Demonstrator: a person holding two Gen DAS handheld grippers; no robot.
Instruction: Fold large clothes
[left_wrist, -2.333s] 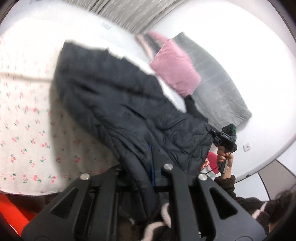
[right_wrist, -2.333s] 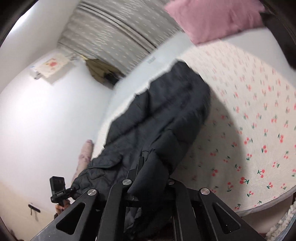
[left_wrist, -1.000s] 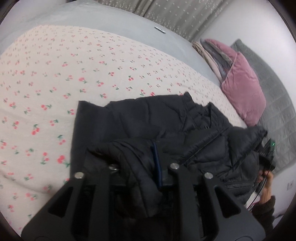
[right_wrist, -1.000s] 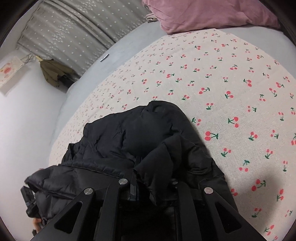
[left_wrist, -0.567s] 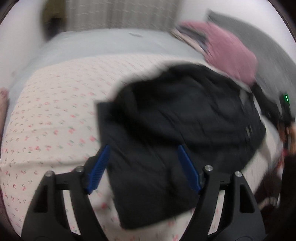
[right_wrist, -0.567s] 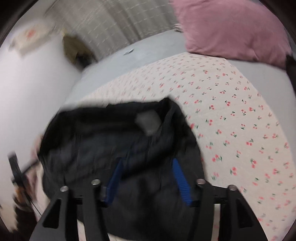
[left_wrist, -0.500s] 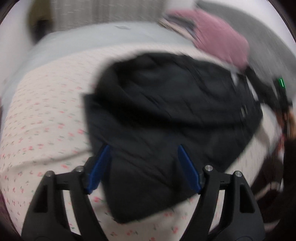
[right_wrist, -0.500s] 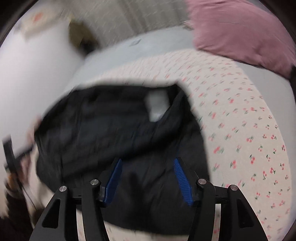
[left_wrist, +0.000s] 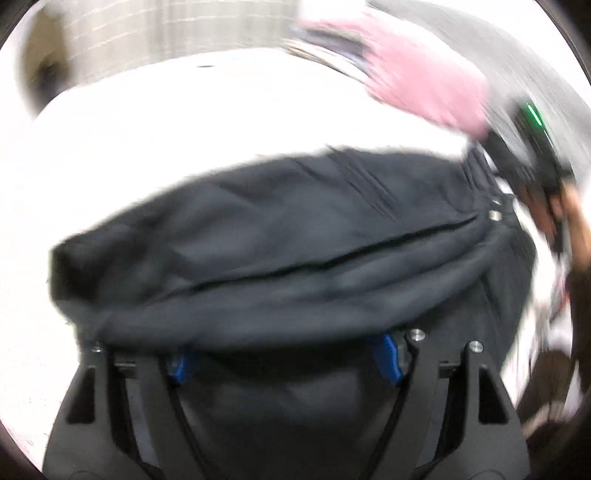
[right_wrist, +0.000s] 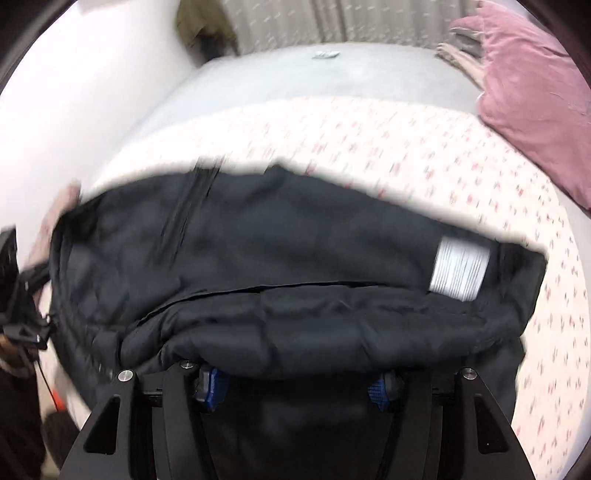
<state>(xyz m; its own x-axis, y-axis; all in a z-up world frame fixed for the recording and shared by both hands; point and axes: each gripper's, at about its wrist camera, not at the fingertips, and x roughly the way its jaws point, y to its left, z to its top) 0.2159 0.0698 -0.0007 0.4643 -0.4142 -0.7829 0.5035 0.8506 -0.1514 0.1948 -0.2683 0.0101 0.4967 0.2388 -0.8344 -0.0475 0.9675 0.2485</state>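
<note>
A large black puffer jacket (left_wrist: 288, 236) lies on the cherry-print bed sheet (right_wrist: 461, 162); it also fills the right wrist view (right_wrist: 280, 258), showing a white label (right_wrist: 460, 267) on its lining. My left gripper (left_wrist: 284, 360) is open, its blue pads apart and partly under a thick fold of the jacket. My right gripper (right_wrist: 295, 386) is open too, its blue pads wide apart against the jacket's near fold. Both views are motion-blurred. The right gripper also shows at the far right of the left wrist view (left_wrist: 535, 147).
A pink pillow (right_wrist: 535, 92) lies at the bed's head, also in the left wrist view (left_wrist: 424, 85), with grey bedding (right_wrist: 332, 74) behind the sheet. A curtain (right_wrist: 332, 18) and white wall (right_wrist: 74, 92) stand beyond.
Both grippers let go of the jacket, which dropped flat onto the bed. They have since moved down close to its near edge, jaws open.
</note>
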